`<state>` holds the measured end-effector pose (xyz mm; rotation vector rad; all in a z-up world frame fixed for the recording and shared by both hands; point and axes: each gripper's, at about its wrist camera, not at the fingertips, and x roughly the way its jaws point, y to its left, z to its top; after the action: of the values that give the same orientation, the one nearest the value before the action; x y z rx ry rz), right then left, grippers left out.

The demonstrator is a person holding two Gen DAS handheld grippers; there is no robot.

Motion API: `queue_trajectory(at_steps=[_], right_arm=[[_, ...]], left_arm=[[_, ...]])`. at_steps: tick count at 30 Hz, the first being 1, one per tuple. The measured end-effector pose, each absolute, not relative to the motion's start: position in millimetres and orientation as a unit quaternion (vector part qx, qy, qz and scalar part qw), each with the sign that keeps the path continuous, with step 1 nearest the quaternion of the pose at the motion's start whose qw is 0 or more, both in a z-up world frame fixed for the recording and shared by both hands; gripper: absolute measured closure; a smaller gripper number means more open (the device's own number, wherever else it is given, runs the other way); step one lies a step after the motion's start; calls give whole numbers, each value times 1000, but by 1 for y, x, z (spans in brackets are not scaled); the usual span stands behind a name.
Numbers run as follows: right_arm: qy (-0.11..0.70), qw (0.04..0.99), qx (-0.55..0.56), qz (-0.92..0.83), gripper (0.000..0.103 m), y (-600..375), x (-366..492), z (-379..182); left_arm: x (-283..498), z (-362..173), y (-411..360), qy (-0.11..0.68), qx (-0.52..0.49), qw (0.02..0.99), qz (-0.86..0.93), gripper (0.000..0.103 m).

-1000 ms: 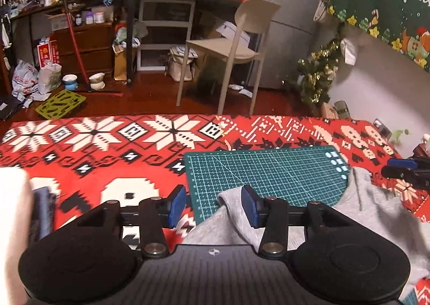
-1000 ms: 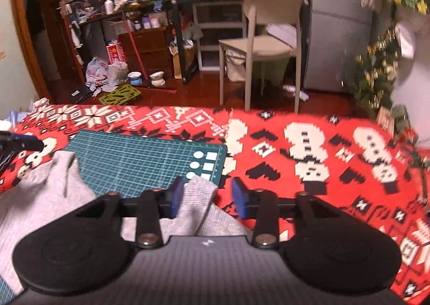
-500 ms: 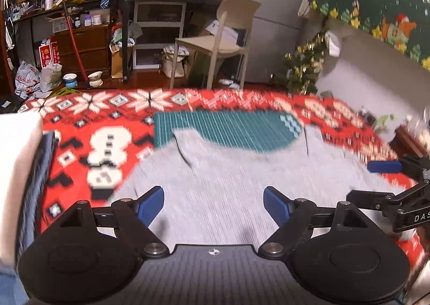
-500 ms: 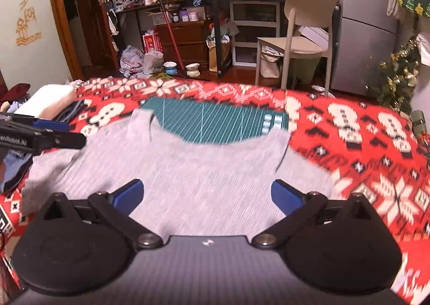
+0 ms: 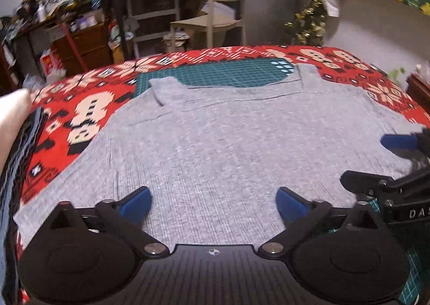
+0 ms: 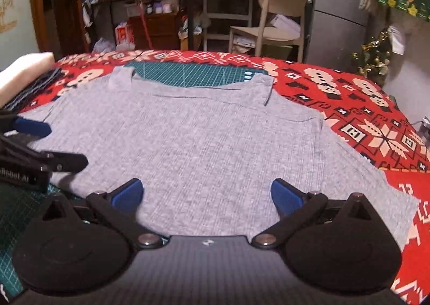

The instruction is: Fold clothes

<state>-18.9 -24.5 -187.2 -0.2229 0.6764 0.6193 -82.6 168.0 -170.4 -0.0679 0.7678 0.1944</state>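
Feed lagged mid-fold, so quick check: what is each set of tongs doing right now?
Left tongs: jaws opening wide, nothing between them, above the flat grey ribbed knit garment.
Right tongs: open wide, empty, over the same garment.

The grey top (image 5: 228,143) is finely ribbed matt knit cloth, spread over a woven red patterned blanket (image 6: 349,106) and a smooth gridded green cutting mat (image 5: 215,75).

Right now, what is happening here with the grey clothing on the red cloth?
A person is folding clothes with two hand-held grippers. A grey top lies spread flat on the red patterned cloth, its straps over a green cutting mat. The left gripper is opening and holds nothing; the right gripper is open and empty too. Both hover over the near edge of the top. No fold is made yet.
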Motion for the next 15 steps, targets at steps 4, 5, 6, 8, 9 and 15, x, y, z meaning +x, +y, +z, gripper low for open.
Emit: queue_trajectory(at_steps=[4,5,6,8,9,15], right_arm=[[333,895,-97,281,1,-21,-18,-186],[339,894,-98,276,1,-18,-17,-185],[345,892,-99,274,1,-17,-16,-184],[355,888,-105,274,1,-16,-15,-182],[356,887,-105,274,1,-16,-15,-181],[362,891,-100,257,1,-13,-12,-179]], left_arm=[[-81,-170,168,375,-34,922,96,0],[-81,-170,168,375,-33,922,95,0],[-81,-170,168,376,-32,921,94,0],[-80,-170,169,381,-34,920,89,0],[-79,-169,169,385,-33,918,86,0],[-75,-166,169,399,-33,912,91,1]])
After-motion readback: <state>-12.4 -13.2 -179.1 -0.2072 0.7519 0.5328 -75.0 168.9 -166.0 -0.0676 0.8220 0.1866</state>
